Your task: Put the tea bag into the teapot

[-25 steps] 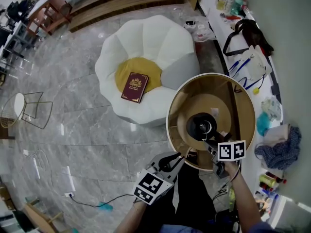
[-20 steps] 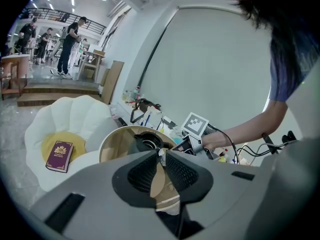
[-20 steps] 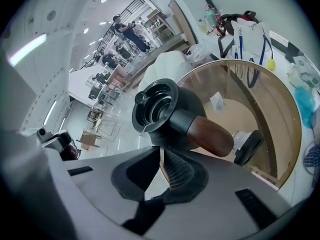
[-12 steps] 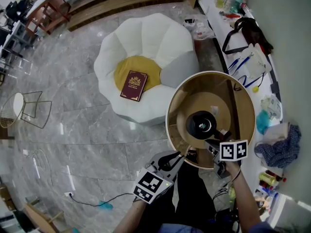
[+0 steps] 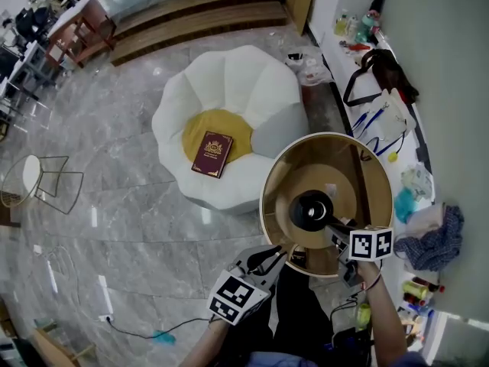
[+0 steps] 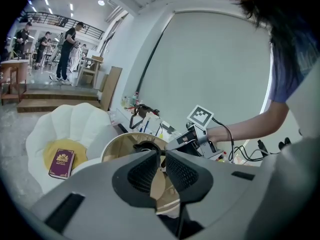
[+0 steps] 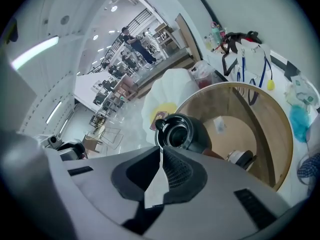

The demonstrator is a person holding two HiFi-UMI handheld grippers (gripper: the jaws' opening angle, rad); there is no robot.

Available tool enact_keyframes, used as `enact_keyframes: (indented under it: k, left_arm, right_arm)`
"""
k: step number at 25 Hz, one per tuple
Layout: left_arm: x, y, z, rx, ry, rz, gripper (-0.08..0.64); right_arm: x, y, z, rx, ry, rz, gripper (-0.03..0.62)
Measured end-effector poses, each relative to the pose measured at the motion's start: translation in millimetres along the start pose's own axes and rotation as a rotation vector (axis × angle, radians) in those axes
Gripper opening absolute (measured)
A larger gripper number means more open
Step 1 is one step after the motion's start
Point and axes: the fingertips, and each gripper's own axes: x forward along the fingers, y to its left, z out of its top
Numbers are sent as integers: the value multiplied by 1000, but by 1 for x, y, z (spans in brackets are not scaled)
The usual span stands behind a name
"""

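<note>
right gripper jaws pinched shut on tea bag, paper edge-on between the pads. teapot at 12 o'clock, mouth open, probably lined up for the drop. left gripper closed, empty, at 7 o'clock off the table, clear of the work.

a table stands at right, the teapot near its middle. left of the table and behind it sits a chair, with a cushion in its seat and a book on the cushion. steps run behind the chair. a shelf runs along the table's right. a stool stands far left.
</note>
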Motion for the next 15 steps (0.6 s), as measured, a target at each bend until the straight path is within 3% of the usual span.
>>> enact_keyframes:
  k: [7,15]
  left_arm:
    - [-28,-10,30,15,-56,8,52]
    - [-73,-23,57,35,-104,31,52]
  right_arm:
    - [-52,55,45,-60,-161,30,17]
    - [-128,119,68,-73,-364,53,17]
